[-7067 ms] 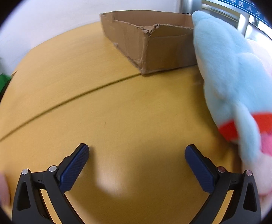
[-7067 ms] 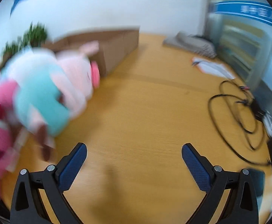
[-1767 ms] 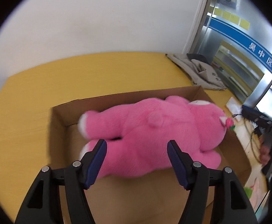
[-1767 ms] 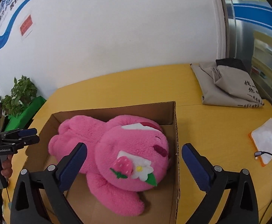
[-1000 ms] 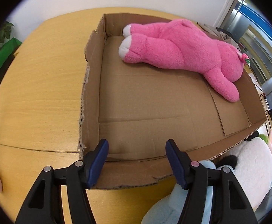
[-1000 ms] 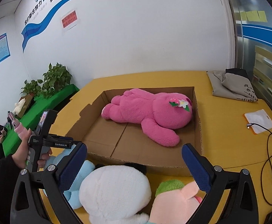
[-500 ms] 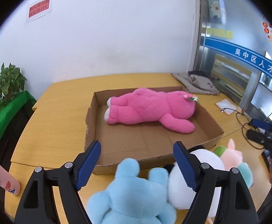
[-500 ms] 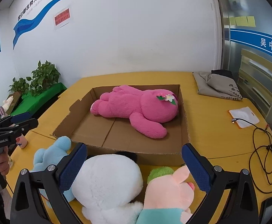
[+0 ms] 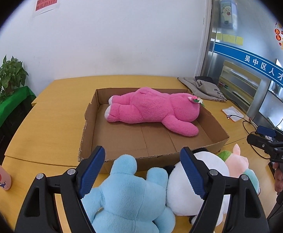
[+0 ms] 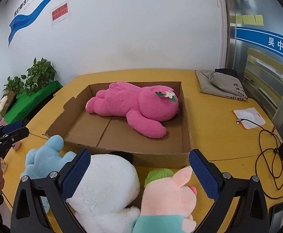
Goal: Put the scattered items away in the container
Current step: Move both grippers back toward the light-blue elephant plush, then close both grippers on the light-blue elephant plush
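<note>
Blue plush (image 9: 125, 194) lies under the left gripper (image 9: 142, 171), short of the cardboard box (image 9: 94, 143).
Both grippers' fingers (image 9: 91, 170) spread, empty; right gripper (image 10: 139, 172) hovers over white plush (image 10: 104, 182).

Folded grey cloth bag (image 10: 222, 84) at far right of yellow wooden table (image 10: 209, 136); looped black cable (image 10: 267, 145) nearby; potted green plant (image 9: 7, 77) left.

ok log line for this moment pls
in box: pink plush | outside: blue plush, white plush, pig plush | left gripper: open | right gripper: open
</note>
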Demonstrator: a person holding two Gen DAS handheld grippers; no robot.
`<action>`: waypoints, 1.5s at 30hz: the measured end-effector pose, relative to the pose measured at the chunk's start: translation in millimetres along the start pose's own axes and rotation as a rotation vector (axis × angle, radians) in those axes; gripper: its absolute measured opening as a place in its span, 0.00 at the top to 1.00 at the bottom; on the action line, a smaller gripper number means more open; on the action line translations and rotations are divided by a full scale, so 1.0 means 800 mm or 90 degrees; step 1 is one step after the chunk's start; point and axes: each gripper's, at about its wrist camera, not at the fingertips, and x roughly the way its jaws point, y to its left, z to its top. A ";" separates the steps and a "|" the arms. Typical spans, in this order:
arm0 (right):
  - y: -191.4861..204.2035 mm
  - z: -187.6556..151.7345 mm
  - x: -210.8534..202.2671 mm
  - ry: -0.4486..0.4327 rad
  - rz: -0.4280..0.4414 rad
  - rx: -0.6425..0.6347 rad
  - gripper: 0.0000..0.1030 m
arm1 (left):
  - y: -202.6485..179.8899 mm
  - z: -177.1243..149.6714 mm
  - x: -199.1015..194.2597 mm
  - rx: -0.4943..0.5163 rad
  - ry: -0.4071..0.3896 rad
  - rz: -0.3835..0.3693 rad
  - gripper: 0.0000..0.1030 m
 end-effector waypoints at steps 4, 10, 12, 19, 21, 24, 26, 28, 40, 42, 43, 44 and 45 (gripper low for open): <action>0.003 -0.001 0.004 0.005 -0.001 0.000 0.00 | 0.004 -0.006 0.004 -0.007 0.011 -0.001 0.23; 0.010 -0.005 0.011 0.015 -0.005 -0.009 0.00 | 0.007 -0.015 0.010 -0.007 0.021 -0.005 0.23; 0.012 -0.005 0.013 0.018 -0.003 -0.010 0.00 | 0.006 -0.016 0.012 -0.005 0.022 -0.007 0.23; 0.019 -0.008 0.020 0.030 -0.003 -0.017 0.00 | 0.012 -0.020 0.020 -0.008 0.031 -0.013 0.23; 0.021 -0.009 0.021 0.034 -0.002 -0.020 0.00 | 0.016 -0.022 0.022 -0.012 0.034 -0.013 0.23; 0.024 -0.009 0.024 0.038 -0.003 -0.023 0.00 | 0.021 -0.025 0.022 -0.017 0.038 -0.015 0.23; 0.025 -0.008 0.024 0.041 -0.002 -0.026 0.00 | 0.024 -0.028 0.022 -0.019 0.041 -0.015 0.23; 0.025 -0.008 0.022 0.040 -0.002 -0.028 0.00 | 0.028 -0.033 0.021 -0.021 0.046 -0.013 0.23; 0.059 -0.011 0.039 0.075 0.074 -0.055 0.00 | 0.085 -0.078 0.005 -0.084 0.074 -0.018 0.23; 0.079 -0.009 0.043 0.079 0.113 -0.065 0.00 | 0.095 -0.088 0.005 -0.092 0.086 -0.018 0.23; 0.090 -0.009 0.044 0.080 0.137 -0.072 0.00 | 0.099 -0.093 0.005 -0.096 0.091 -0.019 0.23; 0.103 -0.010 0.046 0.080 0.165 -0.086 0.00 | 0.104 -0.099 0.005 -0.102 0.097 -0.021 0.23; 0.116 -0.013 0.046 0.081 0.188 -0.105 0.00 | 0.108 -0.105 0.006 -0.109 0.103 -0.024 0.23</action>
